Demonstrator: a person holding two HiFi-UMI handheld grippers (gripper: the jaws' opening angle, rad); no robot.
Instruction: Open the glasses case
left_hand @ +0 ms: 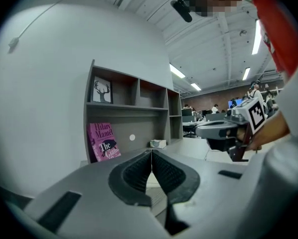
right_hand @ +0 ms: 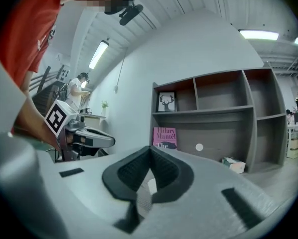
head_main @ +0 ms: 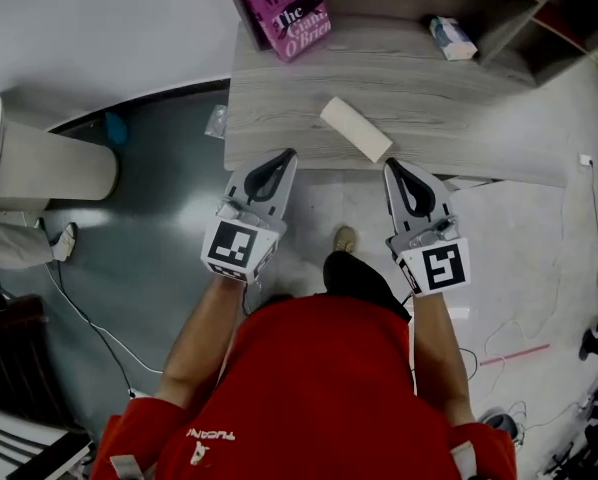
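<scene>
Head view, left to right: pink book [head_main: 284, 13] at eleven o'clock on the desk [head_main: 279, 118]. Left gripper [head_main: 287, 155] at seven o'clock of the glasses case [head_main: 356, 128], near the desk's front edge, jaws pressed together, empty. Glasses case lying slantwise close to that edge, apparently shut, not gripped. Right gripper [head_main: 391, 165] at five o'clock of it, just beside its near end, likewise closed on nothing. Likely trouble: nudging the case with closed tips and spinning it or sliding it off the edge. Also clamping across the seam and so pinning the lid, or prying with no steadying hold.
</scene>
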